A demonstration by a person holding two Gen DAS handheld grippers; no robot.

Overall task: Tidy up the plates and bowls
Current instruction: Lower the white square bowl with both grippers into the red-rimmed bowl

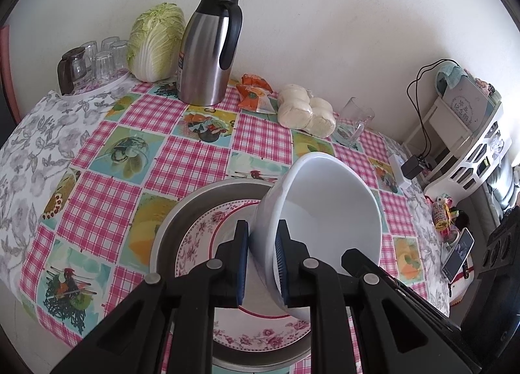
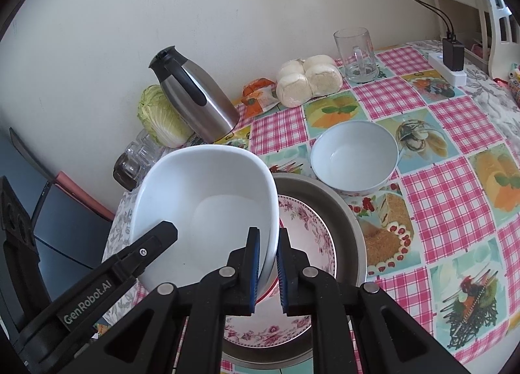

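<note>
A large white bowl (image 1: 328, 211) is held tilted above a floral plate (image 1: 201, 237) that lies inside a metal pan (image 1: 175, 221). My left gripper (image 1: 262, 263) is shut on the bowl's left rim. My right gripper (image 2: 268, 271) is shut on the bowl's right rim; the bowl (image 2: 208, 205) fills the left of the right wrist view, over the plate (image 2: 308, 227) and pan (image 2: 344, 211). The left gripper's finger (image 2: 143, 250) shows at the bowl's far rim there. A second white bowl (image 2: 354, 156) stands upright on the tablecloth just beyond the pan.
A steel thermos jug (image 1: 208, 49), cabbage (image 1: 156, 42), tray of glasses (image 1: 94, 62), snack packets (image 1: 256, 91), bagged buns (image 1: 307, 110) and a glass mug (image 1: 354, 120) line the wall. A power strip (image 2: 451, 65) lies at the table's right edge. A phone (image 1: 458, 253) lies beyond it.
</note>
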